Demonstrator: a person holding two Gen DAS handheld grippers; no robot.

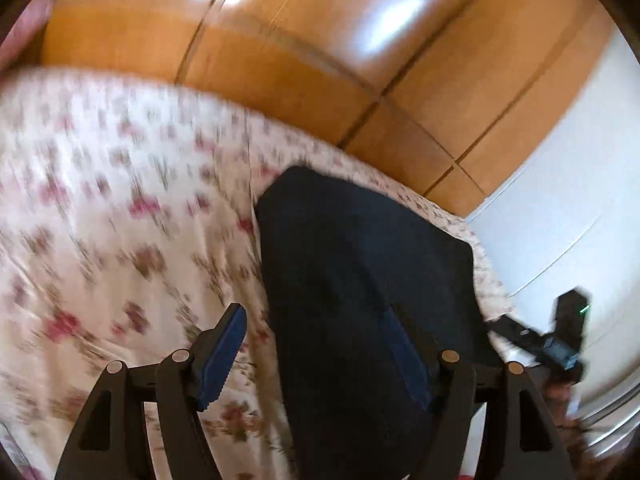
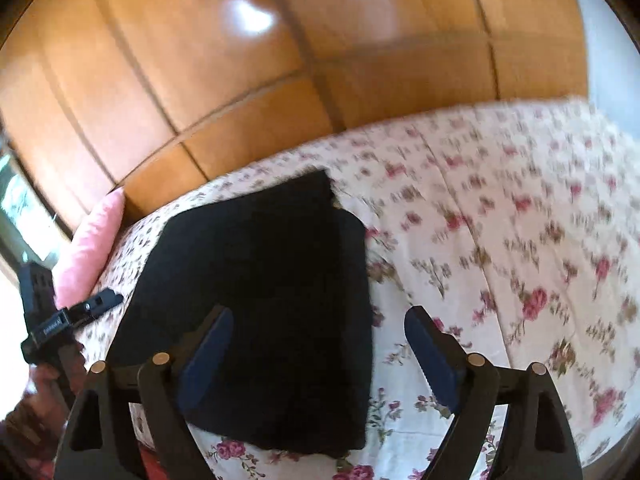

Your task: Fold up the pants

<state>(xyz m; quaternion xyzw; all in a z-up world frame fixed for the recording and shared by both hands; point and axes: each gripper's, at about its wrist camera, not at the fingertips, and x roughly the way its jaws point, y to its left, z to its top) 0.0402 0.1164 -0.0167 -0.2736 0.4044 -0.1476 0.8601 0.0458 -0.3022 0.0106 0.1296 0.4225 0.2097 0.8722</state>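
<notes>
pants: dark navy folded fabric pants (image 2: pixel 260 300) lying flat near the bed's floral sheet (image 2: pixel 500 240) edge
left gripper (image 1: pixel 316 344): spread wide, pinching nothing
right gripper (image 2: pixel 320 344): spread, nothing pinched

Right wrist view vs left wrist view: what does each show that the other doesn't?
Only the right wrist view: a pink pillow at the bed's edge, the left claw seen from the side, and the right claw, open.

Only the left wrist view: a white wall, the right claw from outside, and the left claw itself, open.

Both: the folded dark pants on the floral bedspread, with the wooden wardrobe behind.
</notes>
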